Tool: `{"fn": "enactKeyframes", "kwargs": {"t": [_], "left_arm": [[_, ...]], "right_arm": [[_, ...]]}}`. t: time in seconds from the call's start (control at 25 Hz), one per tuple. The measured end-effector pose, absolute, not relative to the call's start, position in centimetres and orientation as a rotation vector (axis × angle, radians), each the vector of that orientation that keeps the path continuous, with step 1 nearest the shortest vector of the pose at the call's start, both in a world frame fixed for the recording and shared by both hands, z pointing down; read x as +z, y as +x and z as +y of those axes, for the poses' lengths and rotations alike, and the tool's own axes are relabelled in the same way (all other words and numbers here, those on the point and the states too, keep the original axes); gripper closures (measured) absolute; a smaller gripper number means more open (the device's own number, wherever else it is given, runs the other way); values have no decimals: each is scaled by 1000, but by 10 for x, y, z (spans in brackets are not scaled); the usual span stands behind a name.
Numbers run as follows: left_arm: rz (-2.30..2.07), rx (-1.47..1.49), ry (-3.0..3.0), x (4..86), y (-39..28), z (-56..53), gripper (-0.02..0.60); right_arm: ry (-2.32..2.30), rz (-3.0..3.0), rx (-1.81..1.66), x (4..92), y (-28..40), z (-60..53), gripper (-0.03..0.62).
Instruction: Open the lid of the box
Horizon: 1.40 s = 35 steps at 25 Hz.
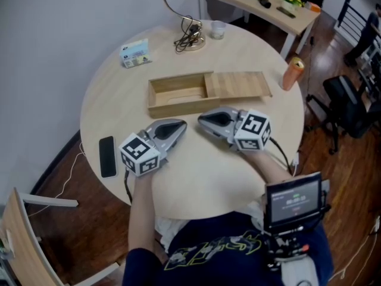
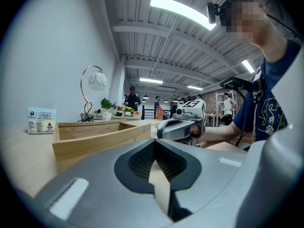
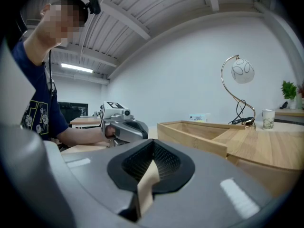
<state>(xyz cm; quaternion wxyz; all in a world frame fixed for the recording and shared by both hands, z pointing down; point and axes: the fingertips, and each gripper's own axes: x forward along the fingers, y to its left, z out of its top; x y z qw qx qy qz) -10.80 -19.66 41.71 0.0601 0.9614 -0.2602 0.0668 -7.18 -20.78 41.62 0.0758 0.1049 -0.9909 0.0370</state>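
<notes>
Crosswise, box (image 1: 177,108); lid (image 1: 238,85) rightward

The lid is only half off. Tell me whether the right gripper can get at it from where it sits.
Probably yes. The right gripper lies shut just in front of the box, and only bare table separates it from the lid; nothing stands between.

The shallow, pale wooden box (image 1: 177,108) is lying flat near the middle of the round table (image 1: 196,183), its long side running across the head view. Its flat sliding lid (image 1: 238,84) is sitting pulled well out to the right, level with the rim and overhanging the box's right end, leaving the left part open with its bare wooden floor showing.
</notes>
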Motion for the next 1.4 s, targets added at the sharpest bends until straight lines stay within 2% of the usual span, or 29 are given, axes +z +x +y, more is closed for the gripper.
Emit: {"fn": "enactKeyframes", "kwargs": {"t": [1.4], "left_arm": [[-784,215,2907,418,-110,-198,578]], "right_arm": [[349,-2958,112,415,-73,-209,579]]}}
